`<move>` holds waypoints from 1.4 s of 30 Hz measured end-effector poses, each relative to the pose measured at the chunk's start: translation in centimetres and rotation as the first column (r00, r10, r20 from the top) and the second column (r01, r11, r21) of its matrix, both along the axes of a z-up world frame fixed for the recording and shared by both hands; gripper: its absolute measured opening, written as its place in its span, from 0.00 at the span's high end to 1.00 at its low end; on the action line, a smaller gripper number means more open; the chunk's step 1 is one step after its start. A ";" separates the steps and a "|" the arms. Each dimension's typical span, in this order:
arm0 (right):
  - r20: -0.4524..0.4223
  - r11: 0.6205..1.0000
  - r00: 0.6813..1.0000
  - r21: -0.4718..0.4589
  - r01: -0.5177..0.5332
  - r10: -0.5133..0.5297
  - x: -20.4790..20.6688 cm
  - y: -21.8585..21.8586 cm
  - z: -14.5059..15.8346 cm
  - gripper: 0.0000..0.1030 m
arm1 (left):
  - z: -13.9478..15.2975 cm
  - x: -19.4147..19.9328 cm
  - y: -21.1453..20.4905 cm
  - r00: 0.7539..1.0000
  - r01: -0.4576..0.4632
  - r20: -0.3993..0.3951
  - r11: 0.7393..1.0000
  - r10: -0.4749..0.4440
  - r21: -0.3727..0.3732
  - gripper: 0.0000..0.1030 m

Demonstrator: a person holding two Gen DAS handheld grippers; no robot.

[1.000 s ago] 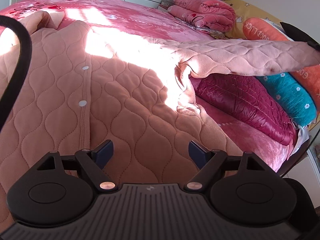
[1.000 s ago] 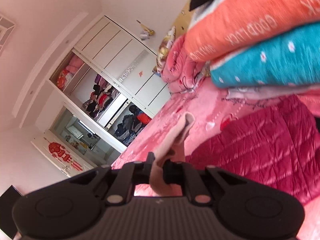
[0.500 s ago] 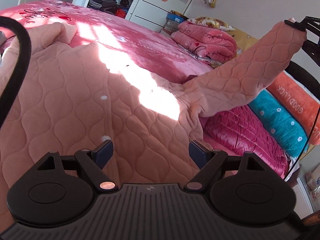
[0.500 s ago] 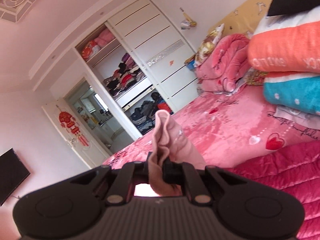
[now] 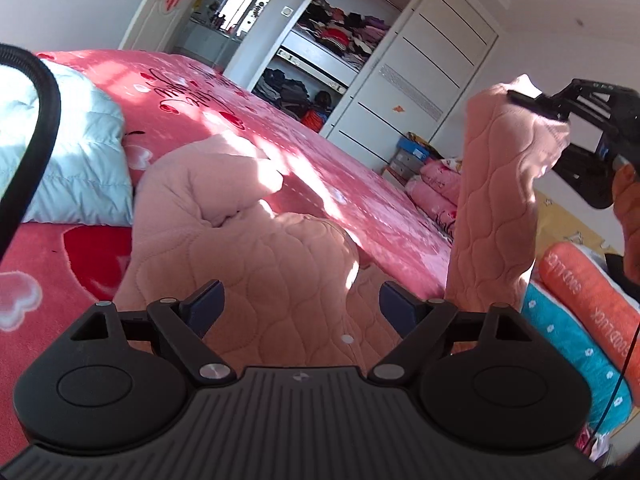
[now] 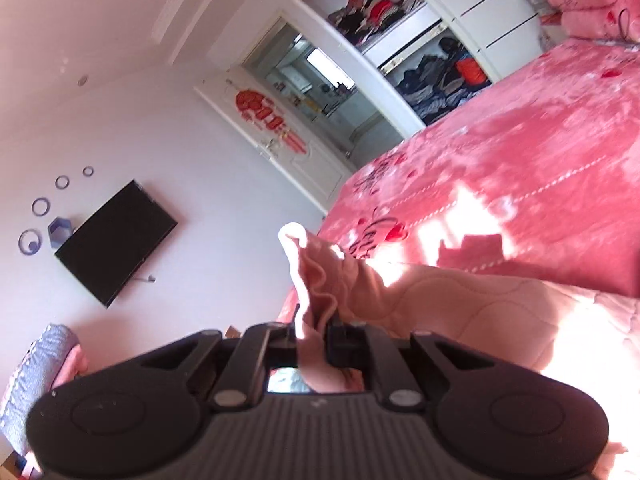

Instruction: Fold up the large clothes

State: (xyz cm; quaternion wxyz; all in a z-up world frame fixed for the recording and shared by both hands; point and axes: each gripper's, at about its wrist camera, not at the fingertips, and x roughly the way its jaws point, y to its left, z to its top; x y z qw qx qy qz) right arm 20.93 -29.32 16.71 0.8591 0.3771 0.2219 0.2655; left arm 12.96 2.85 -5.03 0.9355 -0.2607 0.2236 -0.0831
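Observation:
A peach quilted garment [image 5: 256, 264] with white snap buttons lies on the pink bed. Its sleeve [image 5: 496, 216] stands nearly upright, lifted by the cuff. My right gripper [image 5: 532, 106] is shut on that cuff, seen at the upper right of the left wrist view. In the right wrist view the cuff [image 6: 316, 292] bunches between the shut fingers of the right gripper [image 6: 314, 334], and the sleeve trails right over the bed. My left gripper [image 5: 300, 304] stands open just above the garment's body, with nothing between its fingers.
A pink bedspread [image 5: 320, 168] covers the bed. A pale blue quilt [image 5: 80, 152] lies at the left. Teal and orange bolsters [image 5: 580, 320] lie at the right, folded pink blankets [image 5: 436, 192] behind. An open wardrobe [image 5: 320, 60] stands at the back, a television [image 6: 116, 240] on the wall.
The right gripper has swung the sleeve from lying level over the bolsters up to nearly upright and leftward. The left gripper has moved across the garment and turned, still open.

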 end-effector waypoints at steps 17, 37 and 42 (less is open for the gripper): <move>-0.219 0.981 0.969 -0.134 -0.143 0.112 7.1 12.0 -13.4 0.91 | -0.3 -0.7 1.4 0.996 -0.092 -0.016 0.995 0.092 -0.040 0.00; -0.115 0.961 0.984 -0.256 0.101 -0.134 1.0 2.4 -12.1 0.41 | -0.6 -0.8 -0.4 0.999 -0.024 -0.023 0.999 0.025 0.043 0.00; -0.101 0.880 0.958 -0.431 0.200 -0.268 -1.1 -1.1 -14.6 0.43 | -1.0 -1.0 -0.9 1.000 -0.002 -0.029 0.997 0.005 0.075 0.00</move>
